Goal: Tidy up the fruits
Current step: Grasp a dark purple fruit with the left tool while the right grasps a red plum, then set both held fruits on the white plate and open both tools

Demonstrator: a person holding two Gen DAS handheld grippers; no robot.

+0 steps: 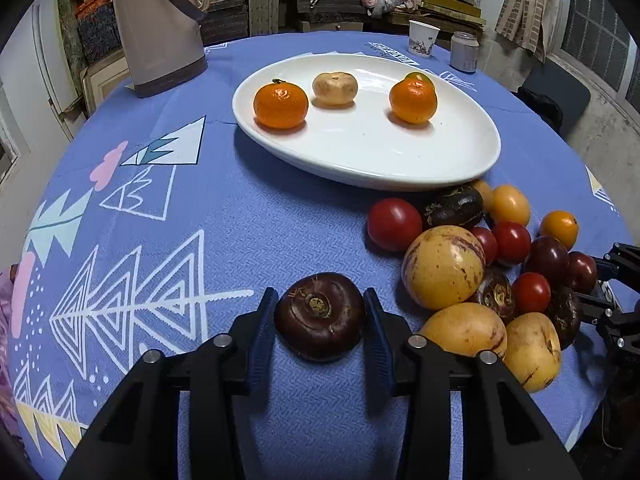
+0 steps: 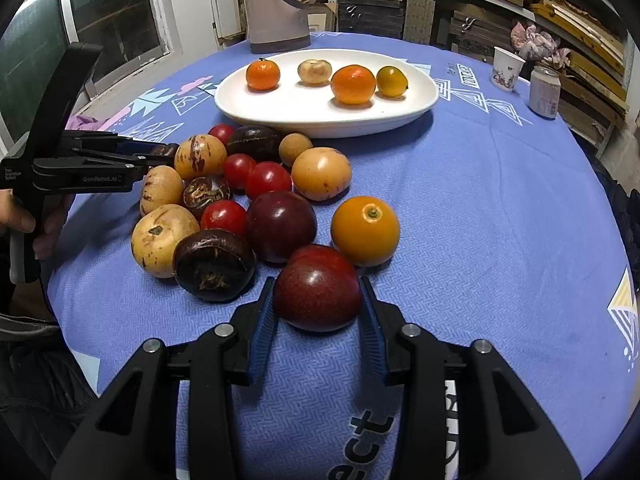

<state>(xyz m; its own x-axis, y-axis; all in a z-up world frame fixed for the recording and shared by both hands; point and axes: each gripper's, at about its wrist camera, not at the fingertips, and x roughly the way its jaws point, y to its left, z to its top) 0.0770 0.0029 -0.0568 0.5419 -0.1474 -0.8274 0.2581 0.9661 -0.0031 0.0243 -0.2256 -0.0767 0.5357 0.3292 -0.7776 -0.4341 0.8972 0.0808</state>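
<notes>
Fruit sits in both tongs. The left gripper (image 1: 320, 312) hugs a dark brown water chestnut (image 1: 320, 316) on the blue cloth (image 1: 280, 220), and the right gripper (image 2: 318, 300) squeezes a dark red plum (image 2: 318, 296). Each should lift slowly and straight, then go to the white plate (image 1: 400, 160).

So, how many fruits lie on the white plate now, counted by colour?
On the white plate:
Orange mandarins: 2
Pale tan fruit: 1
Yellow-green fruit: 1
Total: 4
</notes>
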